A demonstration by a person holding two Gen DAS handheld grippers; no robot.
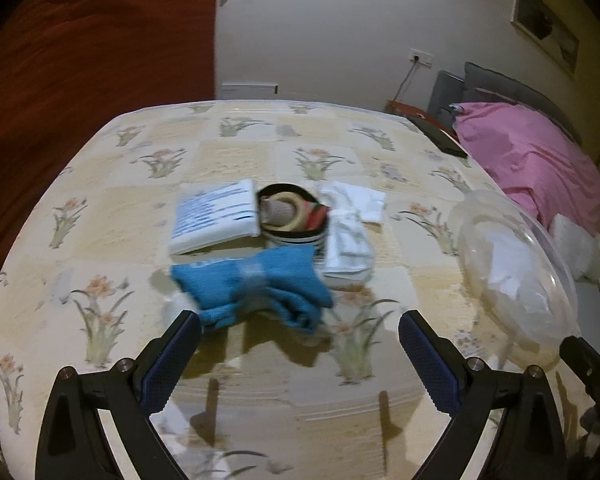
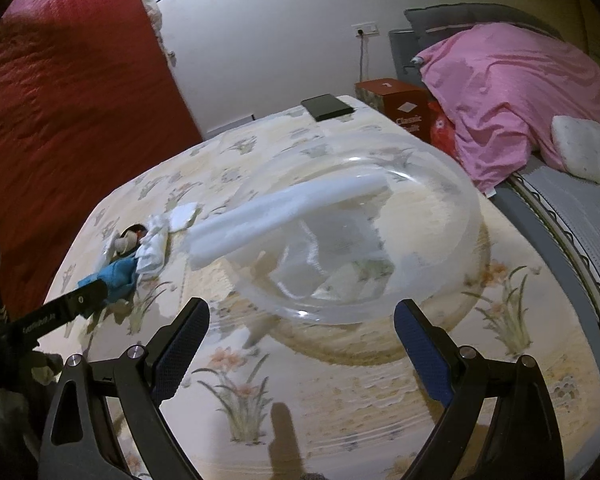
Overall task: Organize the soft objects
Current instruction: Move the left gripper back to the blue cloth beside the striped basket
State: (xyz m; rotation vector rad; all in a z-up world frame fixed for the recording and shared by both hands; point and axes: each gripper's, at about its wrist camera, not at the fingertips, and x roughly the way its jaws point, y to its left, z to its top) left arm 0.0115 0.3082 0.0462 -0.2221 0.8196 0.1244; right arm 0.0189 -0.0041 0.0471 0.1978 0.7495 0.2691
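Soft objects lie clustered near the middle of the flower-print tabletop [image 1: 228,384]. From left to right in the left wrist view: a folded white cloth with blue stripes [image 1: 216,216], a blue knitted item [image 1: 256,290] in front of it, a small striped container [image 1: 294,214] holding rolled pieces, and a bundle of white socks [image 1: 350,236]. Well to the right stands a clear plastic bowl [image 1: 540,268], with one white folded cloth [image 2: 284,210] draped over its rim, one end inside and the other hanging out toward the cluster.

Step in hand, as a judgement: transfer of the soft items into the bowl is partly done; one piece is in place and the cluster is not yet moved. The blue knitted item appears to be the next candidate.

Left gripper [image 1: 300,332]: jaws spread wide, nothing between the pads. The left fingertip lies just beside the near edge of the blue item; contact cannot be confirmed owing to blur. The next move calls for advancing until the knit sits between both pads, then closing on a thick fold so that the limp fabric does not slip or trail.

Right gripper [image 2: 302,320]: jaws likewise fully released, empty, held just in front of the near wall of the bowl without touching it. It is positioned to tuck the overhanging white cloth inside, should that be required.
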